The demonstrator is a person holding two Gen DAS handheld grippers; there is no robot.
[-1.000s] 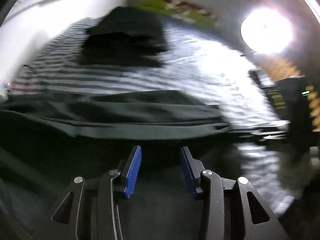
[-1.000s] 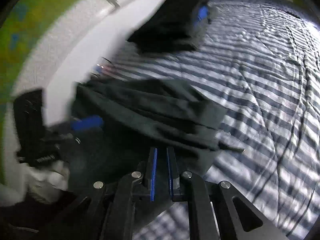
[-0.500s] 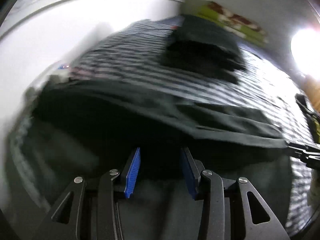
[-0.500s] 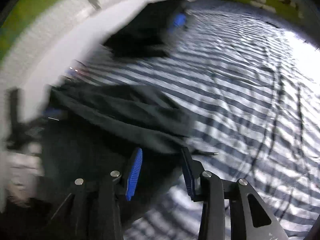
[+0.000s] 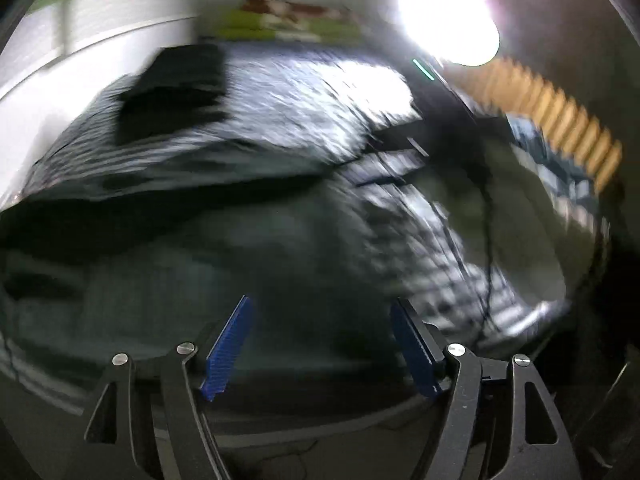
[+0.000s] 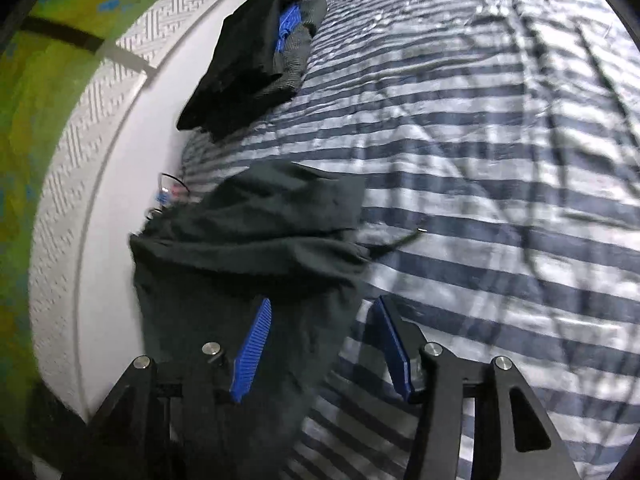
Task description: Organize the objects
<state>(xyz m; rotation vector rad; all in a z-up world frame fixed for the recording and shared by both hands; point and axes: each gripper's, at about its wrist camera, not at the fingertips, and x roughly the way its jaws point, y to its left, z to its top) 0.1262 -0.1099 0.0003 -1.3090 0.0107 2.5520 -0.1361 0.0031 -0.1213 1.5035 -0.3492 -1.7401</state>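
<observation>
right wrist view: right gripper opening over dark garment on striped sheet, pads clear; left gripper opening wide, gripping nothing.

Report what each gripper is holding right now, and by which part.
Nothing is held. The right gripper is opening over the edge of the dark garment, its pads clear of the cloth. The left gripper is opening too, nothing between its pads.
</observation>
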